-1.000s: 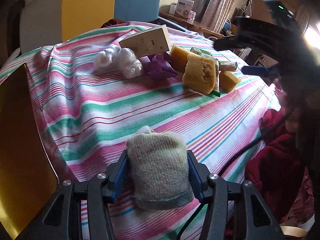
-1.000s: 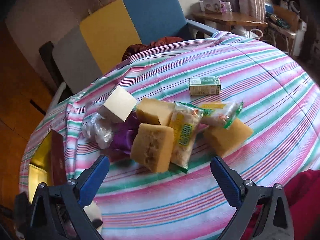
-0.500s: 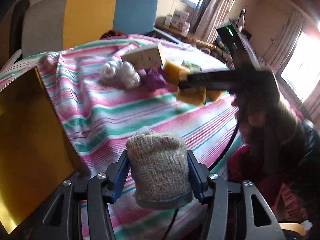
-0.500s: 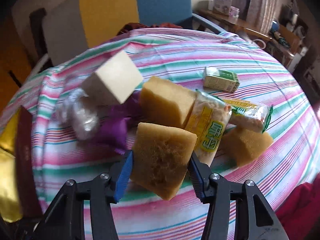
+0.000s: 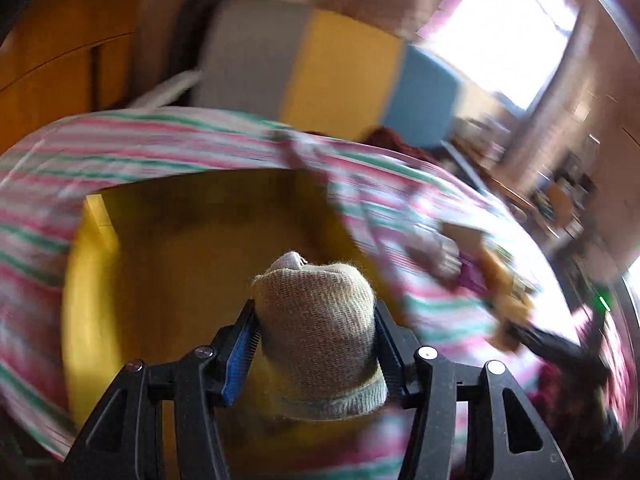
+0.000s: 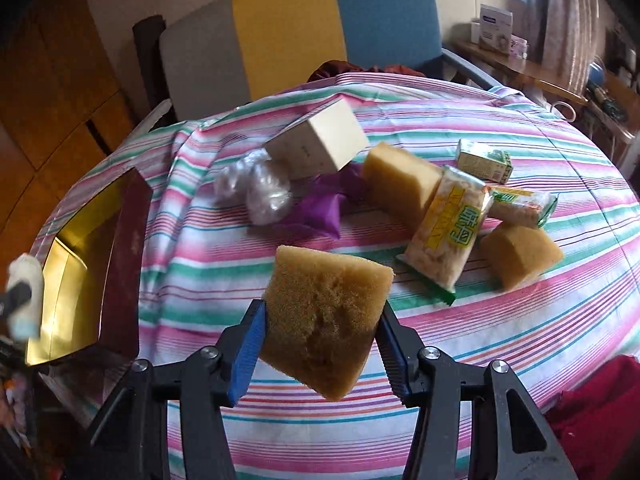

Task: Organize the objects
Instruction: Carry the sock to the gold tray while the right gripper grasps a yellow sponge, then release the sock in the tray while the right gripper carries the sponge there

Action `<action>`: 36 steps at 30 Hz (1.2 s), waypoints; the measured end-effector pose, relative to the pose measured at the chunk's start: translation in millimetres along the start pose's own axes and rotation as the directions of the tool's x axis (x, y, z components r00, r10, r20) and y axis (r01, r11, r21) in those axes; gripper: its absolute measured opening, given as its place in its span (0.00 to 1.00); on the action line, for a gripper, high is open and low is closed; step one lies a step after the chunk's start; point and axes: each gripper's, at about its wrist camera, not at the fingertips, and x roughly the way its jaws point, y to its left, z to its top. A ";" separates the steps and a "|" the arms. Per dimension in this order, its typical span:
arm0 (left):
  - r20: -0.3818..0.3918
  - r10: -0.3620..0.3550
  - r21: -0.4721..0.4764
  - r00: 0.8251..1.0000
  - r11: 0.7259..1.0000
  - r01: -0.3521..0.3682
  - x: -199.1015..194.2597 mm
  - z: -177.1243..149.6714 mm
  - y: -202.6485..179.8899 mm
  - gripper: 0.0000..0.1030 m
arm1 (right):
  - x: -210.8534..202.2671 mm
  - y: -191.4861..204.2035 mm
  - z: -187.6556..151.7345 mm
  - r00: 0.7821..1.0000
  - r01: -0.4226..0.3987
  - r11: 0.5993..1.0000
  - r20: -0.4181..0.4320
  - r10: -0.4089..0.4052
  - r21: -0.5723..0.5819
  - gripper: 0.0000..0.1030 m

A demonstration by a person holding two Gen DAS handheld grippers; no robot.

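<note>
My left gripper (image 5: 316,340) is shut on a beige knitted sock roll (image 5: 318,336) and holds it over the open yellow-lined box (image 5: 168,240); this view is blurred. In the right wrist view the sock roll (image 6: 26,292) hangs at the far left beside the box (image 6: 76,256). My right gripper (image 6: 320,344) is shut on a yellow sponge (image 6: 324,316), lifted above the striped tablecloth (image 6: 500,344). Two more sponges (image 6: 400,182) (image 6: 520,254) lie on the cloth.
On the cloth lie a cream carton (image 6: 320,142), a clear plastic bundle (image 6: 260,192), a purple bag (image 6: 324,208), two snack packets (image 6: 452,224) (image 6: 520,204) and a small green box (image 6: 486,160). A grey, yellow and blue chair (image 6: 296,28) stands behind the table.
My left gripper swung left with the sock roll, from over the cloth to over the yellow box. My right gripper closed on the sponge and lifted it off the cloth.
</note>
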 end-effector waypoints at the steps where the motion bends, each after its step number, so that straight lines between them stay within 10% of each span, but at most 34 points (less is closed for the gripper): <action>1: -0.011 0.041 -0.025 0.999 0.999 -0.042 5.3 7.7 18.0 0.53 | 0.6 2.9 -1.7 1.000 -0.007 1.000 -0.004 0.007 -0.006 0.53; 24: -0.144 0.320 -0.102 0.936 0.936 -0.336 96.6 67.8 123.0 0.55 | 22.9 19.2 -13.2 0.997 -0.015 0.996 -0.079 0.008 -0.092 0.53; 36: 0.058 0.342 -0.095 0.938 0.937 -0.336 17.3 53.7 94.8 0.69 | 25.0 21.2 -11.7 0.997 -0.011 0.996 -0.080 0.004 -0.088 0.53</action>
